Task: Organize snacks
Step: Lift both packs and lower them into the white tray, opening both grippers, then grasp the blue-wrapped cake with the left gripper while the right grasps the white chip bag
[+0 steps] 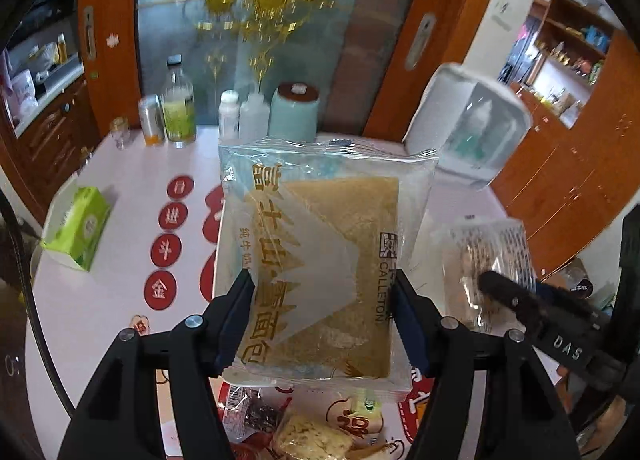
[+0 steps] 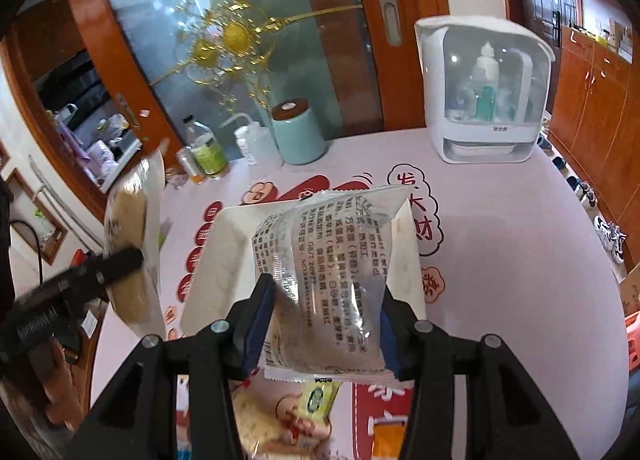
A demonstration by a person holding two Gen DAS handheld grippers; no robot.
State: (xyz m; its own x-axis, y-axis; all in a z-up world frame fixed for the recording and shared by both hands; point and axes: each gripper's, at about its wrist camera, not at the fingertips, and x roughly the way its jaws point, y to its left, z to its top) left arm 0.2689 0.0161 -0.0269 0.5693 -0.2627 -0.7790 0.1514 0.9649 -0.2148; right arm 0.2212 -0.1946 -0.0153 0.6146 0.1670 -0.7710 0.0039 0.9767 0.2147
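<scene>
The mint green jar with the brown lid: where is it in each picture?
Left wrist view: jar at top centre, behind the held bread packet.
Right wrist view: jar upper centre-left, beside the squeeze bottle.
Shared landmark: white cabinet.

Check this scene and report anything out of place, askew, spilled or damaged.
Nothing looks spilled or damaged. The left gripper holds a bread packet and the right gripper a clear printed packet above the white tray. More snacks lie jumbled beneath, not yet sorted.

Bright even daylight; fisheye bends edges, corners dark; motion blur throughout.
</scene>
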